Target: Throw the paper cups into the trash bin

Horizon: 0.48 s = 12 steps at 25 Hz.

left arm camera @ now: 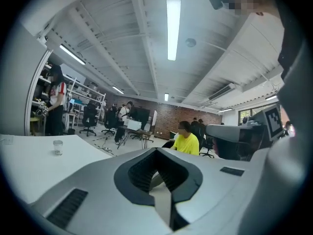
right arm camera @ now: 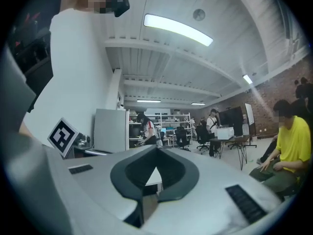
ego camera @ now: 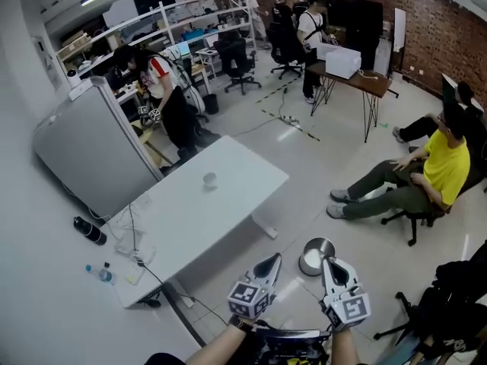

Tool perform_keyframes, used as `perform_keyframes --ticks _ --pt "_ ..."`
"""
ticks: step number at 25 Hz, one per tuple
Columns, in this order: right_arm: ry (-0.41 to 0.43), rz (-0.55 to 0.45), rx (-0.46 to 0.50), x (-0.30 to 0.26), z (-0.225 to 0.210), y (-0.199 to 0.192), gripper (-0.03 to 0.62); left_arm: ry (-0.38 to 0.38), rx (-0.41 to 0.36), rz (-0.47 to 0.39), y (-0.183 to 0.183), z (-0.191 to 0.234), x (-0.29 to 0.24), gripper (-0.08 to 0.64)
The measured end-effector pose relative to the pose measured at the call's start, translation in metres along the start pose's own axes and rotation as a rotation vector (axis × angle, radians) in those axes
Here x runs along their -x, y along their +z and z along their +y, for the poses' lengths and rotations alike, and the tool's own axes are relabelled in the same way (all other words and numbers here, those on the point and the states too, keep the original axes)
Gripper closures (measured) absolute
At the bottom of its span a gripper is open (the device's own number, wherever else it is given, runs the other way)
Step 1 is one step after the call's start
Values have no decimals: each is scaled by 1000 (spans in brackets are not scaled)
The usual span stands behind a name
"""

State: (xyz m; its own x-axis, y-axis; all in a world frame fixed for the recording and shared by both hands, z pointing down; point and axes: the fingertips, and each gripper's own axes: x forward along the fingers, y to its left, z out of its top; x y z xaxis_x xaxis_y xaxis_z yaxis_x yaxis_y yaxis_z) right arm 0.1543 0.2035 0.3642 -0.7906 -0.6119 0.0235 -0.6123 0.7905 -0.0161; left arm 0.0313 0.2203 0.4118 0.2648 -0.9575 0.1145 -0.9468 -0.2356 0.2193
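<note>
Brick wall (ego camera: 426, 21) and white shelving close off the far side of a large workroom with a pale floor, where a white desk (ego camera: 190, 223) stands at an angle in the middle. One small cup (ego camera: 209, 179) sits upright on the desk, alone near the centre of its top and well away from both claws; the left gripper view shows the same cup (left arm camera: 57, 147) low at the left on the desk surface. A loose cable (ego camera: 133, 238) lies at the near left end of the desk. On the floor to the right of the desk stands a round metal trash bin (ego camera: 315, 254) with a pale inside, just beyond the tips of the two claws and partly covered by the right one.

The person holds both claws low at the bottom of the head view, side by side and close together. The left claw (ego camera: 272, 261) has its jaws pressed together with nothing between them, and its own view confirms the tips meeting (left arm camera: 157, 152). The right claw (ego camera: 329, 263) is likewise closed and empty (right arm camera: 156, 152).

A grey cabinet (ego camera: 91, 154) stands beyond the left end of the desk, with two bottles (ego camera: 99, 274) on the floor near it. A person in a yellow shirt (ego camera: 445, 166) sits on a chair at the right, and others stand by the shelves
</note>
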Motion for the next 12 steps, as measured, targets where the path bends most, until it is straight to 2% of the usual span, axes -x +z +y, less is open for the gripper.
perform_keyframes --ticks 7,12 --pt "55 1 -26 -38 13 -1 588 81 7 -6 8 44 4 557" --pt "67 14 -9 -84 18 0 588 89 3 -40 25 79 -4 557"
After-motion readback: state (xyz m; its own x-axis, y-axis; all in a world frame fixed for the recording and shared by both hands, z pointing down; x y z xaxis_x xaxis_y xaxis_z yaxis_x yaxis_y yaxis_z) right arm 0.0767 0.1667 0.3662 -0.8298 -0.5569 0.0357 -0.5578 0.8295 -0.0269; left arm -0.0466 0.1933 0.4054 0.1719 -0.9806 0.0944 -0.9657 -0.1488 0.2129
